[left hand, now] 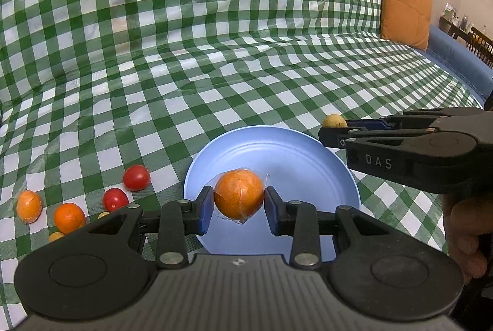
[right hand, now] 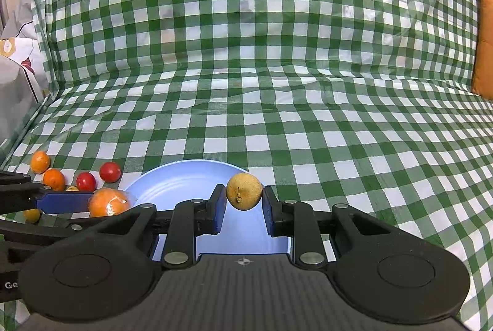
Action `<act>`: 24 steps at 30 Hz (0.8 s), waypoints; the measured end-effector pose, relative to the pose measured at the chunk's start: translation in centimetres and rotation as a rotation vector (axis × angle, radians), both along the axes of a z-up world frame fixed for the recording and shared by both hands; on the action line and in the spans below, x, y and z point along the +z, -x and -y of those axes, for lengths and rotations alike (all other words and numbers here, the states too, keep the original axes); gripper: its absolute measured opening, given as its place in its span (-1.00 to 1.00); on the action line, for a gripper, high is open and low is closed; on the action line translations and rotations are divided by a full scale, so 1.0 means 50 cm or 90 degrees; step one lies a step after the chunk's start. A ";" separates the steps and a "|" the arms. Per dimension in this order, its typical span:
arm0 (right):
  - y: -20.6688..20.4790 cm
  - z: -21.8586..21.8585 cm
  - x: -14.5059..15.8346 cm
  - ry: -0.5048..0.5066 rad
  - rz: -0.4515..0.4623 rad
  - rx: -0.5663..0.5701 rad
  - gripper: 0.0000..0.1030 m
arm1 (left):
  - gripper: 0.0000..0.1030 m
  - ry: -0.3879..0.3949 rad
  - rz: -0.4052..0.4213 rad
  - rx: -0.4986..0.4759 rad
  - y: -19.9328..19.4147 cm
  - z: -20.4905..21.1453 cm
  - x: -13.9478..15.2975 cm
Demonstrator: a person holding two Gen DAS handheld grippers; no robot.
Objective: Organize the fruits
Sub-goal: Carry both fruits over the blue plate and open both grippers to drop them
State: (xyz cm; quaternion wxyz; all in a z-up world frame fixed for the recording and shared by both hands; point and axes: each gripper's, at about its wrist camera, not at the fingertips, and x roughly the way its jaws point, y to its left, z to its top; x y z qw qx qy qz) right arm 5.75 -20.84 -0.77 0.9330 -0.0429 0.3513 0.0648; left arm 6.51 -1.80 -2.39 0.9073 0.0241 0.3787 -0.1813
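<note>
Two tongs are loaded at once, each held over the blue plate, which looks like the place the fruit is being gathered. The left tongs are clamped on a wrapped orange, its clear film sticking out below the pads, and the fruit hangs above the near half of the plate, apparently so it can be let go straight down. The right tongs are closed on a small brown fruit, pinched across its middle with the stem end facing the camera; it sits over the plate's far rim. In the left view the right tongs come in from the side, well clear of the orange, so the two loads should not knock together.

Nothing lies on the plate yet, so the sorting seems barely begun. Beside the plate, on the green checked cloth, the rest of the fruit waits in a loose cluster: two cherry tomatoes, two more oranges and some small yellow fruit partly hidden behind the left tongs. Round fruit may roll on the shallow plate once released.
</note>
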 end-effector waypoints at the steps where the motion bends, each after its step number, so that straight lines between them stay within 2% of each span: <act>1: -0.001 0.000 0.000 0.000 0.000 0.000 -0.49 | -0.24 0.001 0.000 0.001 0.002 0.000 0.000; 21: -0.009 0.009 0.006 0.002 -0.009 0.010 -0.48 | -0.23 0.002 -0.007 0.002 0.000 0.009 -0.002; 22: -0.009 0.010 0.007 0.004 -0.009 0.008 -0.47 | -0.23 0.003 -0.008 0.003 0.000 0.009 -0.003; 24: -0.009 0.011 0.009 0.012 -0.006 0.002 -0.20 | -0.23 0.009 -0.005 0.006 0.001 0.006 -0.001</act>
